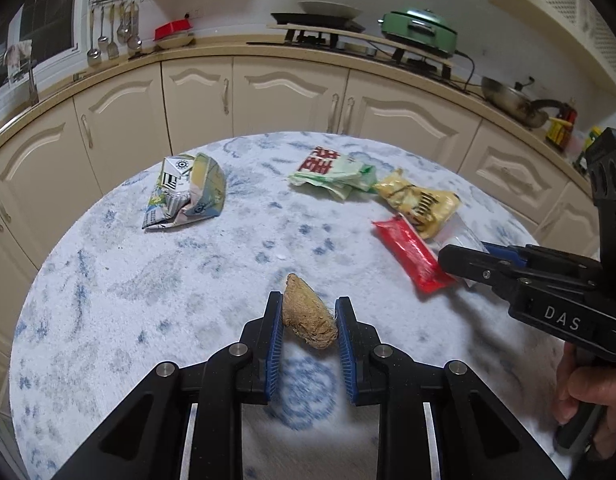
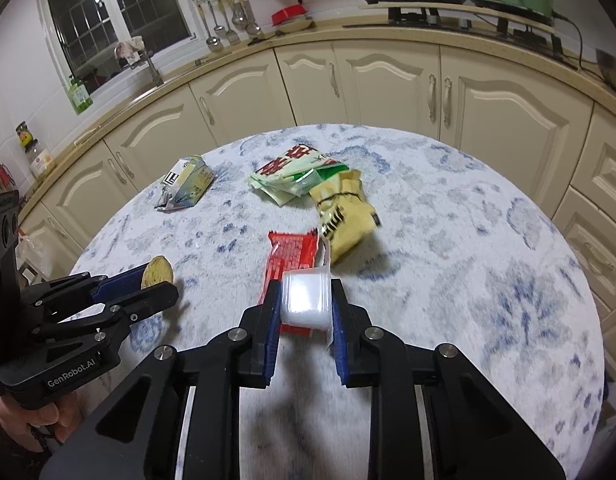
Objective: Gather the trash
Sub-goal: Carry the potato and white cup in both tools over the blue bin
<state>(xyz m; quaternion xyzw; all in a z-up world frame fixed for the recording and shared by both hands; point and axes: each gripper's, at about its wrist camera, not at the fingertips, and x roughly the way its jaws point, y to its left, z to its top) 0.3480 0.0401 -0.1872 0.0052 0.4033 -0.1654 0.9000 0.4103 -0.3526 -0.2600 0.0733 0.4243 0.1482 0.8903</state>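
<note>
Trash lies scattered on the round table under a white cloth with blue mottling (image 1: 108,300), six pieces by our count; two of them are already between our fingers. Our left gripper (image 1: 309,314) has its blue pads closed against a brown, lumpy, tapered scrap (image 1: 308,316) near the table's near edge; the scrap's long axis runs slantwise between the fingers, its narrow tip pointing far and a little left, so we judge the hold sound but off the square. Our right gripper (image 2: 306,306) is pinched narrow on a small translucent white plastic cup (image 2: 306,300), which sits over the near end of a flat red foil wrapper (image 2: 290,256); the wrapper's long axis runs near to far, straight ahead of those fingers, so the right hand is plainly the nearer one for it.

Four pieces lie untouched: that one red wrapper; one crumpled yellow snack bag with dark lettering (image 2: 345,216) just beyond it; one green and white folded packet with red characters (image 2: 296,174) farther still, touching the yellow bag; one crushed printed drink carton (image 1: 186,192) well apart at the far left, closer to our left hand. We see no bin in either view.
</note>
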